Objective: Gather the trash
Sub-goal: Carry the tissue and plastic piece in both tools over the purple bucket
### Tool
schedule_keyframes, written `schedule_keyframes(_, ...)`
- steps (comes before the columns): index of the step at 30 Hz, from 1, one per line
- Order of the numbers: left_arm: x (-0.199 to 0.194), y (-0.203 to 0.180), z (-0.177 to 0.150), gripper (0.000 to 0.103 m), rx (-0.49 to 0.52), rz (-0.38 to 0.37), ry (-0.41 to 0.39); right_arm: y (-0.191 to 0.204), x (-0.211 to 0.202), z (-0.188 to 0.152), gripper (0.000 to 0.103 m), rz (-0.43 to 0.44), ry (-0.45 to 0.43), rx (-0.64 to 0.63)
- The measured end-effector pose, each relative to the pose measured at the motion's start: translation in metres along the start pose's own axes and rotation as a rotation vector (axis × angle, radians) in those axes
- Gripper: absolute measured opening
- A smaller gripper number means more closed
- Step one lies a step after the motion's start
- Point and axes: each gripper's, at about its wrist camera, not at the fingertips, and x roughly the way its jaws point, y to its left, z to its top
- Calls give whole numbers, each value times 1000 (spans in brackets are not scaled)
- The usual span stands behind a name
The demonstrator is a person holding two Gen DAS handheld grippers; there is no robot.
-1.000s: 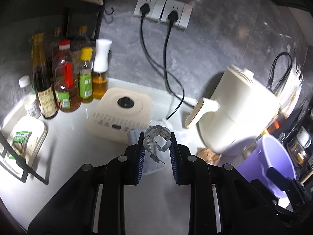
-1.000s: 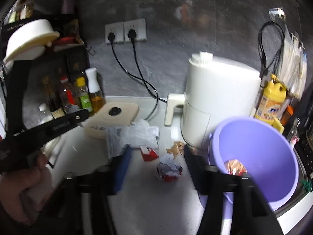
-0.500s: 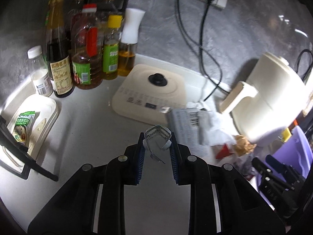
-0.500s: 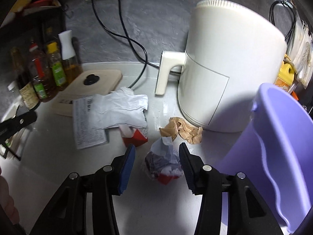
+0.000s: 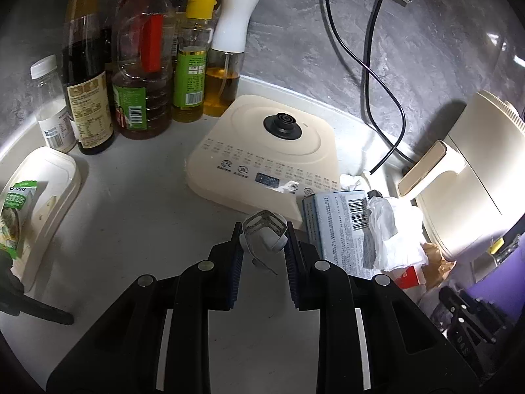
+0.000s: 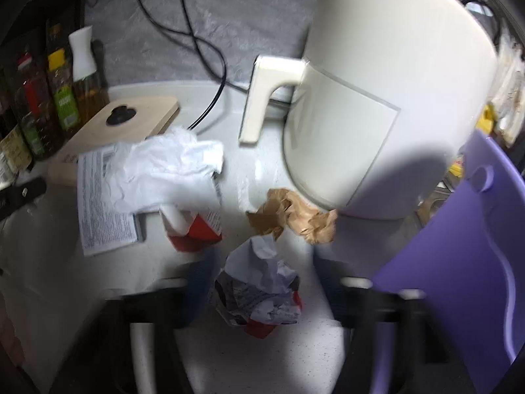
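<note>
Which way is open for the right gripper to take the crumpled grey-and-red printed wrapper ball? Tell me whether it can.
Probably yes. The right gripper straddles the crumpled grey-and-red printed wrapper ball, jaws apart on either side, nothing between; the purple plastic bin stands clear to the right. The view is blurred.

Left gripper [image 5: 264, 256]: matte black plastic body, two chunky angular fingers, each built from layered black links. Round silver screw heads [image 5: 206, 265] sit on the links, two per side. Blue ribbed pads [image 5: 237, 262] line the inner faces of the jaws. White strips show in the slots low on the body. Right gripper [image 6: 259, 282]: same black frame, blue pads, pale screw heads, heavily motion-blurred so finer detail isn't readable. Its far side shows in the left view with embossed lettering, illegible.
</note>
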Motion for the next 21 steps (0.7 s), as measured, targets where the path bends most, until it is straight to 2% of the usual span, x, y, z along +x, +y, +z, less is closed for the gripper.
schedule_keyframes(7,-16,-12,2,24,13,-16,-20,1,-38,0,12,47,-96,-6)
schedule_keyframes(21,-87,-42,18,24,53,-77,-136,-11,-136,22,12,133,-297,32)
